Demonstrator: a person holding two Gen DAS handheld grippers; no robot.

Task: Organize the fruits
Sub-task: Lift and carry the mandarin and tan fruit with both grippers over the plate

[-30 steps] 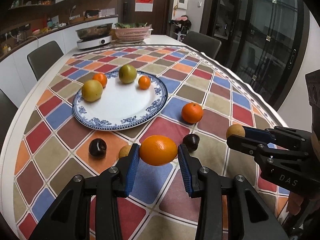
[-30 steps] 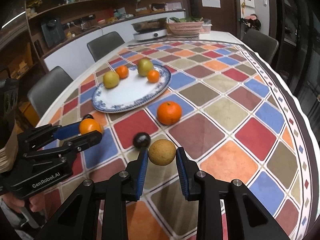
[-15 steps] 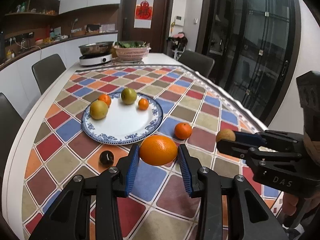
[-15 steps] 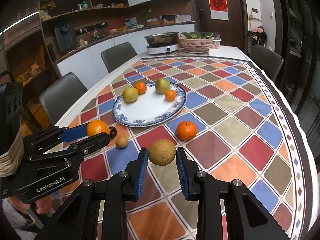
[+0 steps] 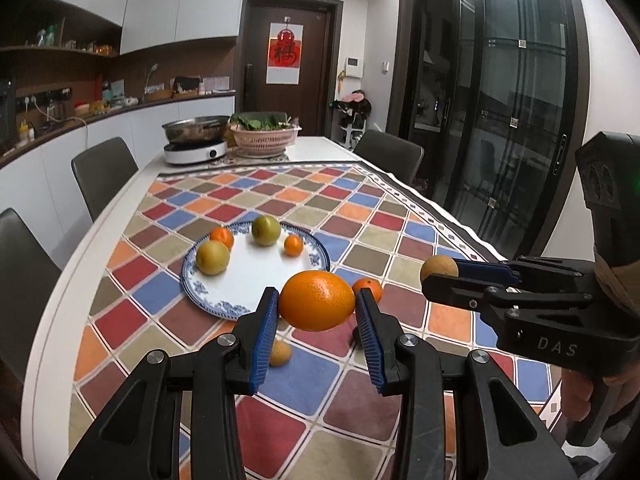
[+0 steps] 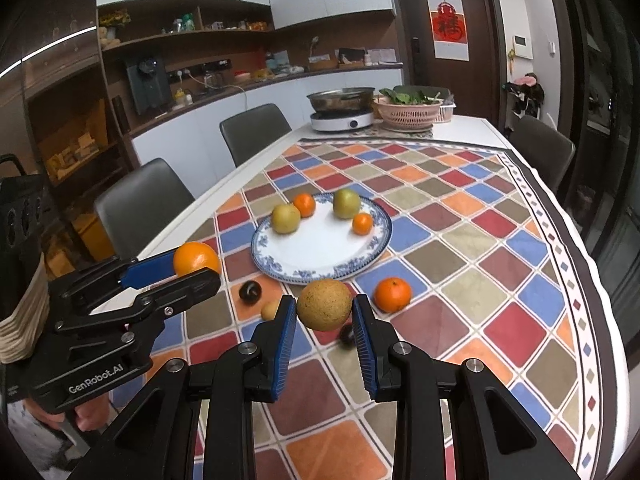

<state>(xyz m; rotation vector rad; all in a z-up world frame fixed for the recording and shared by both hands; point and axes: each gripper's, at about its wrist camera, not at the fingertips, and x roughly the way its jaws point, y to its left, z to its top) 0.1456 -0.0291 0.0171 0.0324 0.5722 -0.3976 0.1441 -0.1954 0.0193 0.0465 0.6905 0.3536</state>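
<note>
My left gripper [image 5: 317,308] is shut on a large orange [image 5: 317,301] and holds it well above the table; it also shows in the right wrist view [image 6: 196,266]. My right gripper [image 6: 324,318] is shut on a brown round fruit [image 6: 324,310], also raised; it shows in the left wrist view [image 5: 430,278]. A blue-rimmed white plate [image 6: 320,256] holds two yellow-green fruits and two small oranges. On the cloth near the plate lie a tangerine [image 6: 393,294], a dark fruit [image 6: 250,292], a small tan fruit [image 6: 270,309] and another dark fruit [image 6: 346,336].
The table has a chequered cloth [image 6: 480,240]. At its far end stand a cooker with a metal pot [image 6: 342,114] and a pink basket of greens [image 6: 408,110]. Grey chairs [image 6: 256,132] ring the table. Glass doors [image 5: 500,120] are on the right.
Both grippers have risen and pulled back from the table with their fruits still held. The plate and loose fruits look smaller and farther away.
</note>
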